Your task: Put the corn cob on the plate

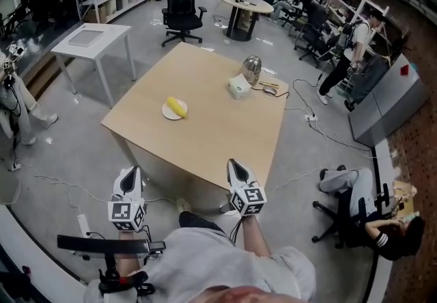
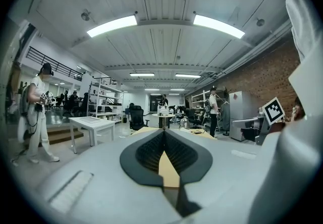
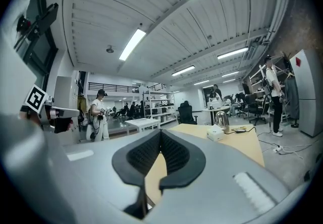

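Grey workshop floor runs round 1 pale wooden surface (image 1: pixel 212 131), with 1 white side table (image 1: pixel 89 39) off at 10 o'clock. At 7 o'clock in the head view the left claw (image 1: pixel 131 175) hangs short of the surface's near edge, and its own view shows its jaws together on nothing. Toward 9 o'clock from the surface's middle sits 1 white plate (image 1: pixel 166 114). The 1 yellow corn cob (image 1: pixel 177 107) lies on it, over its right half, well apart from both claws. At 5 o'clock the right claw (image 1: pixel 234 166) is likewise pressed together and empty, just off the near edge. Farther right, toward 1 o'clock, stand 1 white box (image 1: pixel 238 87) and, just beyond it, 1 shiny kettle (image 1: pixel 252 69). With the cob on the plate, the placing looks done, so the step in hand is likely just standing clear. Doing that well means holding the 2 claws level and back from the edge, away from the plate, so nothing nudges the cob and sets it rolling off the rim.
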`<state>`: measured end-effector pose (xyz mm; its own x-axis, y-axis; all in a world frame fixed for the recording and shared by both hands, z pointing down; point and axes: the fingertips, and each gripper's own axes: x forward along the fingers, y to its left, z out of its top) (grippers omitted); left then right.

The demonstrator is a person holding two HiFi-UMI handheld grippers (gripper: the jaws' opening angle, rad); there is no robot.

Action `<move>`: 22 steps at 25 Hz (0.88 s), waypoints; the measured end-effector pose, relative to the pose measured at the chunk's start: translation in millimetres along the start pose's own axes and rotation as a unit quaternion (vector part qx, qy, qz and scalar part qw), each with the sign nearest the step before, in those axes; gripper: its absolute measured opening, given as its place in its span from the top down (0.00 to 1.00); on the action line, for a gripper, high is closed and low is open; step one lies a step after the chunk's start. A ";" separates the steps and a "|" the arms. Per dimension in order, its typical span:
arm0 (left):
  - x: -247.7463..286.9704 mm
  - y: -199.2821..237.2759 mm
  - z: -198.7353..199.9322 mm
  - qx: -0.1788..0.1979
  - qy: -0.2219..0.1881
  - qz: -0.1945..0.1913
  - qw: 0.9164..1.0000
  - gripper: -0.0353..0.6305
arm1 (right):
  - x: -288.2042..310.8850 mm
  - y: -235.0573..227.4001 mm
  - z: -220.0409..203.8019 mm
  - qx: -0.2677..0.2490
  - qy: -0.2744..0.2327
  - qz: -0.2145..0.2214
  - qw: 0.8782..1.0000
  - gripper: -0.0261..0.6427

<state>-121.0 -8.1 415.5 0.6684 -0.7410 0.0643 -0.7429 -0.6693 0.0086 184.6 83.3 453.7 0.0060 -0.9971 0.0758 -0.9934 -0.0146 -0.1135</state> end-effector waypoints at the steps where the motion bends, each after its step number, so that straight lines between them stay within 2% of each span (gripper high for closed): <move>1: -1.1 0.4 -0.1 0.000 0.000 0.000 1.000 0.92 | 0.0 0.5 -0.8 0.000 0.001 0.001 1.000 0.95; 10: -3.4 0.2 0.9 0.001 -0.001 0.006 1.000 0.92 | 2.8 5.7 -1.8 0.009 0.006 0.028 1.000 0.95; 22: 0.9 -2.1 -0.3 0.005 0.003 0.002 1.000 0.92 | 6.3 6.1 -5.7 0.008 0.009 0.034 0.999 0.95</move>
<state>-118.9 -7.3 415.9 0.6649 -0.7437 0.0695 -0.7455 -0.6666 -0.0010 177.9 77.3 459.1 -0.0639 -0.9943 0.0855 -0.9895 0.0520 -0.1349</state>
